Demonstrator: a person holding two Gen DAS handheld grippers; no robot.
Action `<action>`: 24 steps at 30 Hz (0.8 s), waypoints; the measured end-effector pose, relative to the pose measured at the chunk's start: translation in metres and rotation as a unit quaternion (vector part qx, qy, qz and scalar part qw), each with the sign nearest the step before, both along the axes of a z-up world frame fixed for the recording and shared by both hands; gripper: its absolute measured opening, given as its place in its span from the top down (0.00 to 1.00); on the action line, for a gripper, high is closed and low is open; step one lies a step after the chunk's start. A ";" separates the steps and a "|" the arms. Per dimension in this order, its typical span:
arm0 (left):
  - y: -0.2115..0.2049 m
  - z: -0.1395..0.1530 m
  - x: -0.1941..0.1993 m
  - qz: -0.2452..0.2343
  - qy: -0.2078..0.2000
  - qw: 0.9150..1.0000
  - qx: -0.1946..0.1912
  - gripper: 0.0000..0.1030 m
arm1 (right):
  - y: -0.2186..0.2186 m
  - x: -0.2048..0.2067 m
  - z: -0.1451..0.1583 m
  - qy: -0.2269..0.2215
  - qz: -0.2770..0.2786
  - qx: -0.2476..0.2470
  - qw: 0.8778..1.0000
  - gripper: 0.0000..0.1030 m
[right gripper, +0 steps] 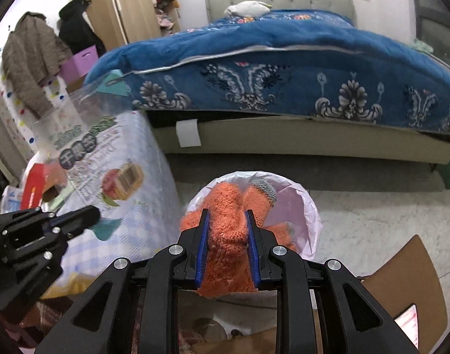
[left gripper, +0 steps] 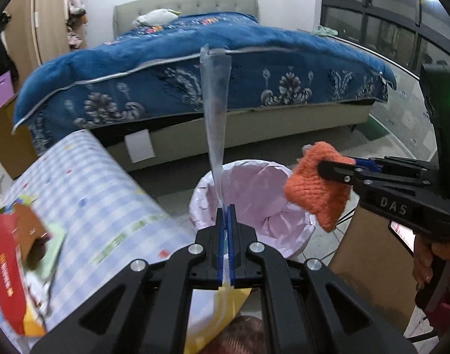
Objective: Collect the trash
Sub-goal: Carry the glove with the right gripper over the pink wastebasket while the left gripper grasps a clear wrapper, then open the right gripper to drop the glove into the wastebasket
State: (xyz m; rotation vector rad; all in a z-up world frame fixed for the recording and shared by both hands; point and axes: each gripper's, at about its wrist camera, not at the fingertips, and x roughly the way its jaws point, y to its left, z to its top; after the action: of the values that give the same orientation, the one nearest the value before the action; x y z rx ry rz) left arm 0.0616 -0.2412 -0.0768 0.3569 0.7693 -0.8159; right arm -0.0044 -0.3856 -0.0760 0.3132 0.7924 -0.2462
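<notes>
A bedroom, seen from two hand-held grippers raised over a small trash bin [left gripper: 296, 236] lined with a pale pink bag, standing on the floor in front of a bed [left gripper: 195, 59] covered by a blue patterned blanket.

The left gripper [left gripper: 225, 211] has its blue-padded fingers pressed together on a clear plastic snack wrapper [left gripper: 214, 109]. In the left wrist view the wrapper appears edge-on as a thin strip rising from the fingertips above the bin's near rim; in the right wrist view its printed face [right gripper: 89, 147] shows, with fruit pictures and teal corners.

The right gripper [right gripper: 227, 215] is clamped on an orange knitted glove [right gripper: 228, 230] with grey fingertips, held directly above the bin opening [right gripper: 296, 203].

To the left lies a rolled checked mat [left gripper: 86, 183], with a red carton [left gripper: 3, 271] beside it. A sheet of brown cardboard [right gripper: 417, 289] rests on the floor right of the bin. Coats [right gripper: 30, 59] hang near a wooden wardrobe [right gripper: 124, 3].
</notes>
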 end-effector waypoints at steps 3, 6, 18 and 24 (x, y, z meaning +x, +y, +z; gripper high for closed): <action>-0.020 -0.011 0.012 -0.007 0.010 1.000 0.011 1.00 | -0.011 0.012 -0.014 0.008 -0.006 0.009 1.000 0.77; -0.036 -0.018 0.024 -0.012 0.018 1.000 0.019 0.99 | -0.022 0.024 -0.030 0.021 -0.015 0.022 0.999 0.77; -0.041 -0.022 0.053 0.012 0.033 0.999 0.009 0.68 | -0.045 0.047 -0.055 0.044 -0.041 0.031 0.998 0.62; -0.003 -0.007 0.043 0.048 0.024 0.999 0.004 0.68 | -0.032 0.021 -0.012 -0.002 -0.044 0.020 0.999 0.62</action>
State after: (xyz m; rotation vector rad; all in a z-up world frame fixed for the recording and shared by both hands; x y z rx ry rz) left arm 0.1047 -0.2445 -0.0842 0.3063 0.8275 -0.7332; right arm 0.0167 -0.4172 -0.0881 0.3860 0.7820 -0.3133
